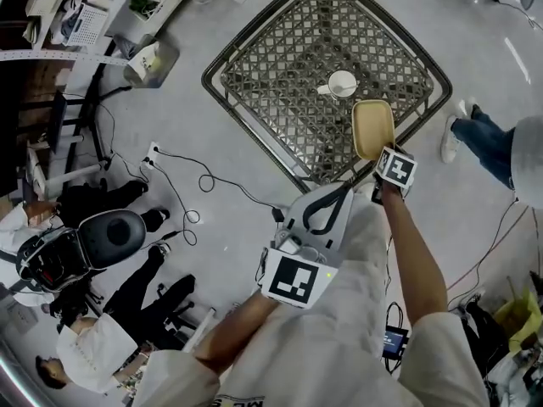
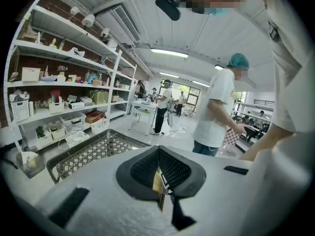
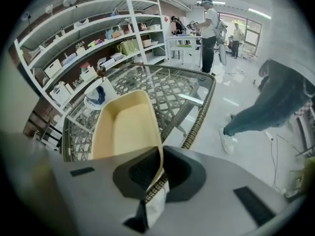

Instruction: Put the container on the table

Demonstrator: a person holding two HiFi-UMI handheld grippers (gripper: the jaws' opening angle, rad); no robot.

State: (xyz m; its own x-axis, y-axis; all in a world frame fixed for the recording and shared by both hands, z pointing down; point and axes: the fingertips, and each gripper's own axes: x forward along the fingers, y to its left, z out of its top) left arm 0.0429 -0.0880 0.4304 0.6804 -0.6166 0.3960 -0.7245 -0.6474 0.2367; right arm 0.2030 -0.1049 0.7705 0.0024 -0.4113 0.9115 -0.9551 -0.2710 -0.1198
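A tan, open-topped container (image 1: 373, 127) hangs over the near right edge of the lattice table (image 1: 254, 75); I cannot tell whether it touches the top. My right gripper (image 1: 379, 158) is shut on the container's near rim. In the right gripper view the container (image 3: 125, 127) stretches out from the right gripper (image 3: 158, 170) above the table's rim (image 3: 199, 113). A white cup on a saucer (image 1: 342, 84) stands on the table just beyond the container, and the cup (image 3: 97, 95) also shows in the right gripper view. My left gripper (image 1: 327, 206) is held nearer my body, off the table, shut on nothing (image 2: 160, 183).
A person in jeans (image 1: 488, 138) stands close to the table's right corner. Several people and gear (image 1: 102, 244) crowd the floor at lower left. Cables (image 1: 204, 181) trail across the floor left of the table. Shelving (image 1: 102, 15) and a bucket (image 1: 153, 62) stand at upper left.
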